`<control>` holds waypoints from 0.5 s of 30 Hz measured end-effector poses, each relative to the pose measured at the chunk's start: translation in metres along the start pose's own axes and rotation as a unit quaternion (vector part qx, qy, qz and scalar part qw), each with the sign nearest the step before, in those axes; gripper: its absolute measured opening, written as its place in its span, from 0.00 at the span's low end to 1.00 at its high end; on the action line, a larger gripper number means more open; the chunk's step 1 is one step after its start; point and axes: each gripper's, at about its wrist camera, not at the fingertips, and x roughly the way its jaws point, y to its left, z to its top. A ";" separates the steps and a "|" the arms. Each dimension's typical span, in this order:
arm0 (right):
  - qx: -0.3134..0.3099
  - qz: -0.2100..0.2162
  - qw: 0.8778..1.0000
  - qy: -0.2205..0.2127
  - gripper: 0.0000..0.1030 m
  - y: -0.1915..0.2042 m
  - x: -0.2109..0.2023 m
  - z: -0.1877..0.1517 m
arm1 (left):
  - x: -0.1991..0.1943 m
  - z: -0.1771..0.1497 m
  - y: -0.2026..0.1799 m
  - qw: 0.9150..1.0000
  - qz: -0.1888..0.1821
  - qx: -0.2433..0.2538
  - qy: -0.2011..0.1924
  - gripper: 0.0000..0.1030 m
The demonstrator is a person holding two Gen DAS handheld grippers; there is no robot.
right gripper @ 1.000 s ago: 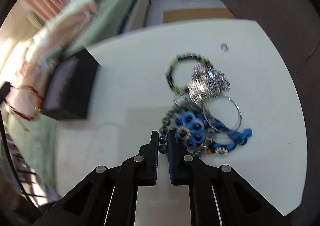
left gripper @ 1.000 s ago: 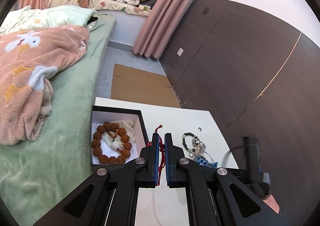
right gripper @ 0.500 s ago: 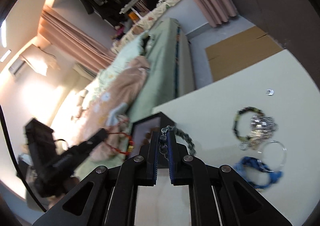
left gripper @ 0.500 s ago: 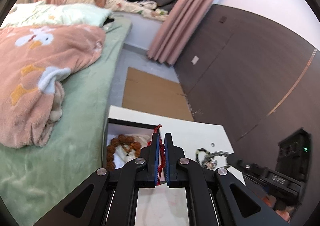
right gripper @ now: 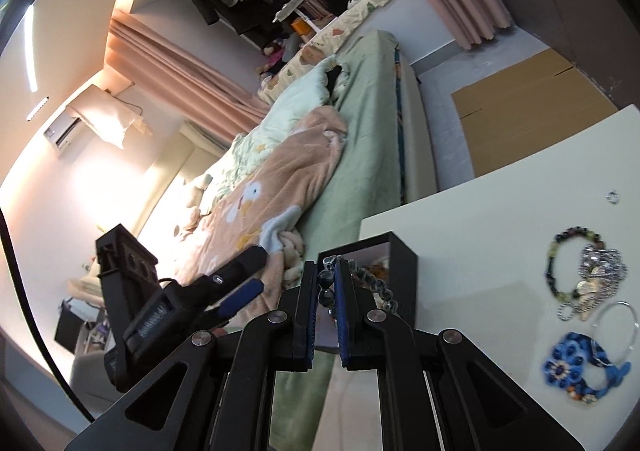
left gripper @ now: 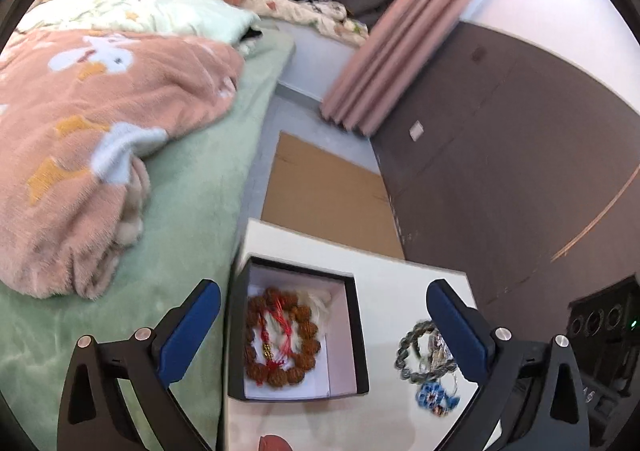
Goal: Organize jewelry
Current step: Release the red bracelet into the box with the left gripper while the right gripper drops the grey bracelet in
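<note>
White table (left gripper: 400, 283) beside green bed (left gripper: 192, 187)

No text, label, brand, number or sign can be read in either wrist view. The body of the left tool (right gripper: 236, 283), seen from the right wrist camera, carries a small patch that may be print, but it is too blurred to make out.
</note>
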 end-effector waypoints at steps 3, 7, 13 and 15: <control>-0.006 0.007 1.000 0.006 0.10 0.006 0.012 0.001 | -0.005 0.005 0.004 1.000 0.004 -0.004 -0.010 1.00; -0.007 0.013 1.000 0.018 0.10 0.013 0.029 0.003 | -0.007 0.010 0.013 1.000 0.011 -0.016 -0.015 1.00; 0.011 0.005 0.997 0.073 0.76 0.007 0.053 -0.001 | -0.008 0.013 0.026 0.999 0.018 -0.032 -0.015 1.00; 0.013 -0.003 0.998 0.065 0.83 0.004 0.047 0.000 | -0.009 0.013 0.027 0.999 0.016 -0.034 -0.014 1.00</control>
